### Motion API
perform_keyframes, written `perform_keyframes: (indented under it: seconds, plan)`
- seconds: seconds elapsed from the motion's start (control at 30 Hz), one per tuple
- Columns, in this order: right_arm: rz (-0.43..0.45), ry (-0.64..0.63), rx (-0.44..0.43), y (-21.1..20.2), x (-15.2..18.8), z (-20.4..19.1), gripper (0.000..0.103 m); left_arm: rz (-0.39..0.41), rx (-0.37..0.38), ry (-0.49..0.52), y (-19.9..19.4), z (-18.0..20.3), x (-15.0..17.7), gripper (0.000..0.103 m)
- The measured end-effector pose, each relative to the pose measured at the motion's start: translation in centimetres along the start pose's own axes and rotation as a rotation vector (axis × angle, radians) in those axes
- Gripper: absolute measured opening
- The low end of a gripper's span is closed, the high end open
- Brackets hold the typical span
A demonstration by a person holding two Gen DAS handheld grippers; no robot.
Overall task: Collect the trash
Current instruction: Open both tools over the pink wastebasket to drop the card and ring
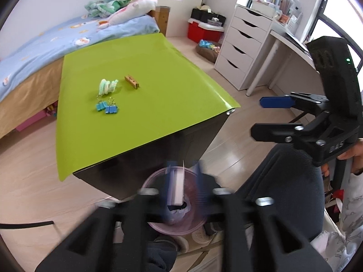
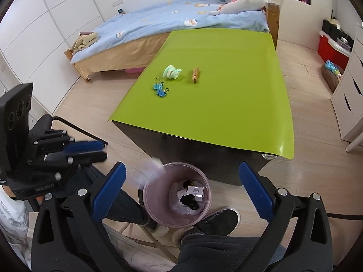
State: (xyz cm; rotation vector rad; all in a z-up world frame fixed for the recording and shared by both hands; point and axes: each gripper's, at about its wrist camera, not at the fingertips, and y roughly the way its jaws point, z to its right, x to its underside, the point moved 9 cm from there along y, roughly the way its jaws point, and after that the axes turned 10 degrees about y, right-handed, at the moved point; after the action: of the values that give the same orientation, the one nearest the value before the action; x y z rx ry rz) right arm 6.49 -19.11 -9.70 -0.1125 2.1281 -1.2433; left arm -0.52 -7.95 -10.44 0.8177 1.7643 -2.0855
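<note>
Beside the bench (image 2: 226, 95), on the pale wood floor, stands one round pink plastic bin (image 2: 156, 213) lined with a thin bag, close to the person's dark shoe (image 2: 223, 221).

On the lime-green bench top, from left to right, lie two blue binder clips (image 2: 160, 88) touching each other, one crumpled mint-and-white scrap (image 2: 171, 72) just behind them, and one wooden clothespin (image 2: 195, 74) a little apart to the right. Further back is a bed (image 2: 172, 20) with a light-blue cover.

The left claw (image 2: 99, 150) hangs at the left of the right wrist view, its two blue-padded fingers only slightly parted. A blurred pale slip of trash (image 2: 150, 170) shows just beyond them, above the bin's left rim, clear of the pads. The right claw (image 2: 181, 192) stands spread wide and released, with nothing between its fingers, directly over the bin.

Only the right wrist view looks down into the bin, where a small white box (image 2: 195, 190) lies on dark and white scraps. The left wrist view shows the same slip (image 1: 177, 185) as a pale upright strip between its own smeared fingers, and the white drawer unit (image 1: 242, 49) with five drawers.
</note>
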Motion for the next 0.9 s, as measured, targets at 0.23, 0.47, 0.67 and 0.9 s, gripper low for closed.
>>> perform_keyframes:
  seconds: [0.23, 0.47, 0.67, 0.9]
  plan:
    - [0.007, 0.005, -0.011, 0.0, 0.2, 0.0, 0.099, 0.062, -0.068, -0.025, -0.9, -1.2, -0.6, 0.095]
    - [0.010, -0.001, -0.019, 0.0, 0.4, -0.6, 0.100, 0.071, -0.120, -0.046, -1.4, -2.5, -0.7, 0.095]
    - [0.009, -0.007, -0.018, 0.1, 0.3, -1.1, 0.100, 0.072, -0.130, -0.067, -1.6, -3.4, -0.5, 0.095]
    - [0.020, -0.014, -0.007, 0.5, -1.4, -1.6, 0.100, 0.083, -0.140, -0.093, -1.9, -5.0, -1.0, 0.095]
